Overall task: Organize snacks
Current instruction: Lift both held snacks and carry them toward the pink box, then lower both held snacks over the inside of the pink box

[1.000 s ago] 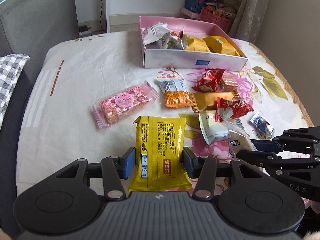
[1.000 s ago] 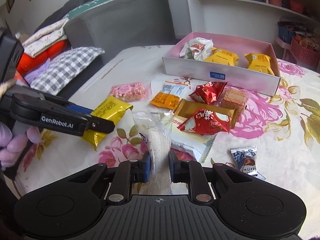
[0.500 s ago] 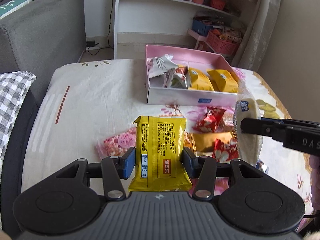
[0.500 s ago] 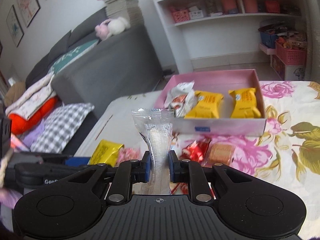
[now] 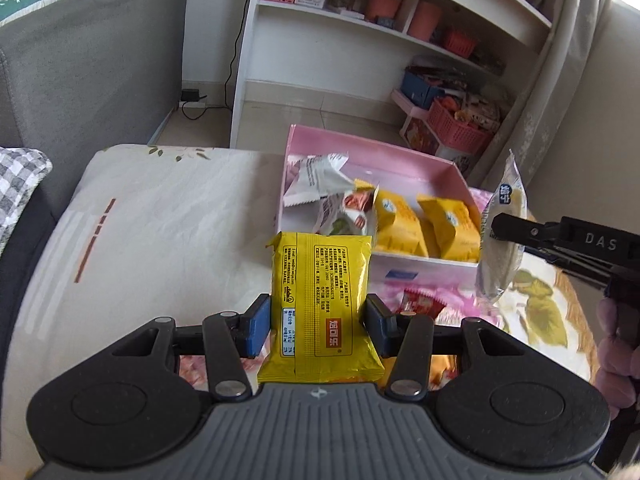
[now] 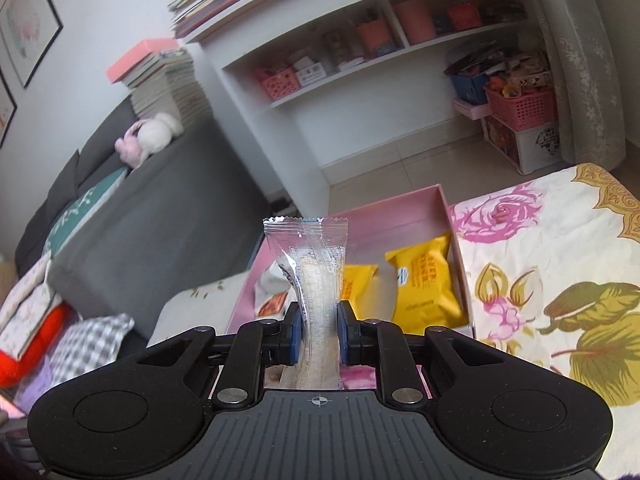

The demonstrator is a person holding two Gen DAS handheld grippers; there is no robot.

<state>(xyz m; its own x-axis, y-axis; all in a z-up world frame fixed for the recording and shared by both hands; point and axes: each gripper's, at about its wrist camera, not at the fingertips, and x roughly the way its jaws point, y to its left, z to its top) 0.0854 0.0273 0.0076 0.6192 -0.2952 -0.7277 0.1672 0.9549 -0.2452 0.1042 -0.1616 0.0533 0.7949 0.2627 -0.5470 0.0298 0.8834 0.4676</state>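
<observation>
left gripper (image 5: 318,322) fingers clamp yellow packet (image 5: 320,304) upright; right gripper (image 6: 318,334) fingers clamp clear packet (image 6: 314,280) upright.

The right tool (image 6: 318,334) pinches a clear-wrapped snack (image 6: 316,280) upright between its blue pads, the crimped top edge standing above the open pink box (image 6: 454,232). Inside the box lie two yellow packets (image 6: 424,282) side by side and a white-and-red wrapper (image 6: 272,292) at the left end. The box rests on a floral-clothed bench (image 6: 560,248), with a grey sofa (image 6: 160,232) behind
</observation>
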